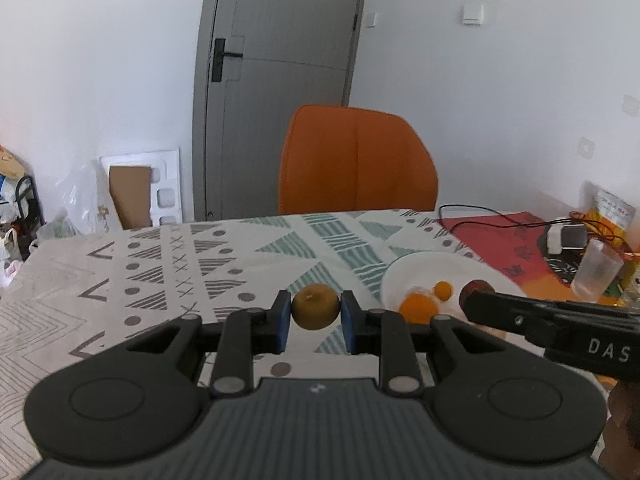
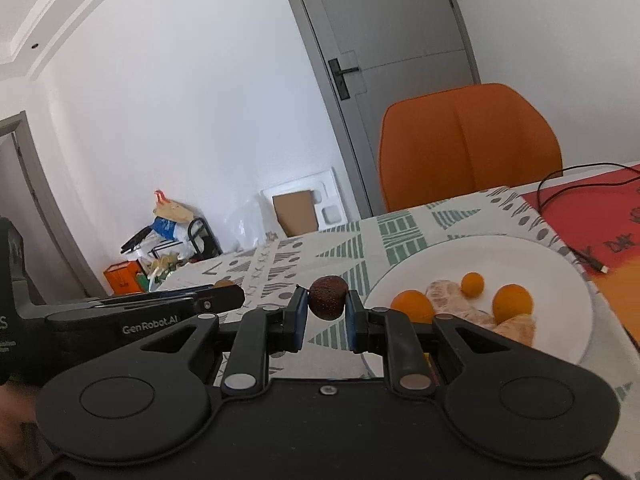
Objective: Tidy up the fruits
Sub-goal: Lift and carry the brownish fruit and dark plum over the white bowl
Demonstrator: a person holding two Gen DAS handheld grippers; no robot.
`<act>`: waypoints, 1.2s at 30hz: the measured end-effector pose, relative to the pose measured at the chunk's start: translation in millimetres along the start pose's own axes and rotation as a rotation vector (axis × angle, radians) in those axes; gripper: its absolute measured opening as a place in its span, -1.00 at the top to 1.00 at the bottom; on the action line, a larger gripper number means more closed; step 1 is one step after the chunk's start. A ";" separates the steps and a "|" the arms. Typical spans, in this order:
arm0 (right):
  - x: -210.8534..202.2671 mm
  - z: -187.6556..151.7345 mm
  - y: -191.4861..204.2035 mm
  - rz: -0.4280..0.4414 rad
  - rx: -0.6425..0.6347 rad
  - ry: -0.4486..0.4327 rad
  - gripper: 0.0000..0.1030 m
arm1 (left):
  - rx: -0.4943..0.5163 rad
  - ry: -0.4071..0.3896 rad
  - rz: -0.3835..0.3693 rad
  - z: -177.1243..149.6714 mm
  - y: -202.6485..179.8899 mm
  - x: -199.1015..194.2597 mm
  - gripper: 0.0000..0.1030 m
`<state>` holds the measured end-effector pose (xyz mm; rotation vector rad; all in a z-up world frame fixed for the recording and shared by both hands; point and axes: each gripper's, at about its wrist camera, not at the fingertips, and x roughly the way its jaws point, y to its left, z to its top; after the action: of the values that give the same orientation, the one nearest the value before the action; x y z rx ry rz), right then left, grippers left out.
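The left gripper (image 1: 315,312) is pinching a brownish-green round fruit (image 1: 314,306) across its widest part, its blue fingers (image 1: 283,320) pressing both sides, above the patterned surface (image 1: 160,272). The right gripper (image 2: 326,310) is likewise clamping a dark reddish, rough-skinned fruit (image 2: 327,297) at its middle. Both are looking light and fairly firm, though rounded skins may be slipping if squeezed off-centre. Farther off, at about two o'clock in the right wrist view, a white plate (image 2: 520,248) is holding small oranges (image 2: 512,303) and soft peeled segments (image 2: 444,294), which would be bruising easily.
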<state>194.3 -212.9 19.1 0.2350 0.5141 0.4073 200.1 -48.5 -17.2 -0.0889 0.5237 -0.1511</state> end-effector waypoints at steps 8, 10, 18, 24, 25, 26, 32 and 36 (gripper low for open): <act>-25.3 -4.1 -8.8 -0.014 0.024 -0.039 0.65 | 0.018 -0.029 -0.011 -0.7 -21.7 -16.8 0.52; -33.2 -4.7 -10.8 -0.020 0.028 -0.053 0.64 | 0.023 -0.035 -0.012 -0.4 -26.6 -19.2 0.52; -55.4 -2.9 -23.7 -0.045 0.021 -0.092 0.65 | 0.051 -0.046 -0.037 0.2 -51.1 -21.4 0.52; -66.8 -3.5 -40.7 -0.065 0.046 -0.112 0.65 | 0.071 -0.046 -0.058 1.1 -67.4 -18.7 0.52; -67.6 -3.9 -43.3 -0.068 0.049 -0.113 0.65 | 0.073 -0.046 -0.061 0.9 -70.7 -17.3 0.52; -68.3 -3.9 -46.3 -0.072 0.052 -0.114 0.65 | 0.076 -0.044 -0.064 0.9 -73.1 -16.1 0.52; -74.5 -6.7 -69.5 -0.095 0.084 -0.122 0.65 | 0.095 -0.031 -0.076 0.3 -88.5 -4.6 0.52; -74.7 -6.6 -84.8 -0.117 0.103 -0.123 0.65 | 0.098 -0.024 -0.086 0.7 -94.0 5.9 0.52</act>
<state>158.5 -320.3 18.6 0.3257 0.4265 0.2505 194.2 -142.0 -8.0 -0.0172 0.4881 -0.2587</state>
